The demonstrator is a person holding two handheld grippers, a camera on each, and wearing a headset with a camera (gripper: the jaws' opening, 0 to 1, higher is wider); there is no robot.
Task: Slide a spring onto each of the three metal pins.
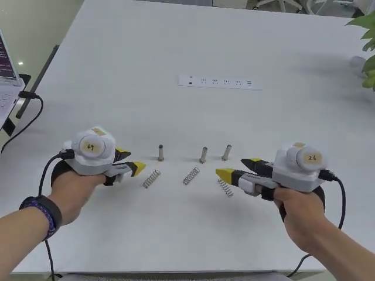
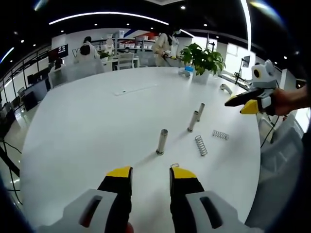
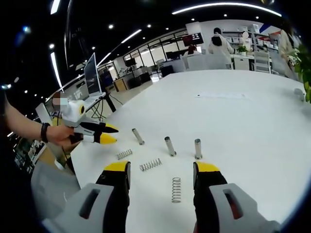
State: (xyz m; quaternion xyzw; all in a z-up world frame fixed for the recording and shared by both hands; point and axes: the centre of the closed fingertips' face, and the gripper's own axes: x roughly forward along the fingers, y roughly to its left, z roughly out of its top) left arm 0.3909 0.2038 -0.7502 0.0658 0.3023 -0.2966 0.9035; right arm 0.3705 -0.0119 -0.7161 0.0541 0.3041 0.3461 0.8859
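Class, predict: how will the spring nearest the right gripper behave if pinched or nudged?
Lying sideways on the smooth table, the spring probably rolls when nudged. Its thin open coils suggest it's light and compresses endwise.

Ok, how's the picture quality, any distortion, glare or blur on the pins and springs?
Head view: even light, pins and springs sharp, faint shadows. Left gripper view: fisheye curves the table, ceiling lights streak. Right gripper view: same bending, springs clear.

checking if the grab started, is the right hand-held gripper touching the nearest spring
Apart. The right gripper view shows the spring lying between the open jaws of the right hand-held gripper, with clear gaps on both sides.
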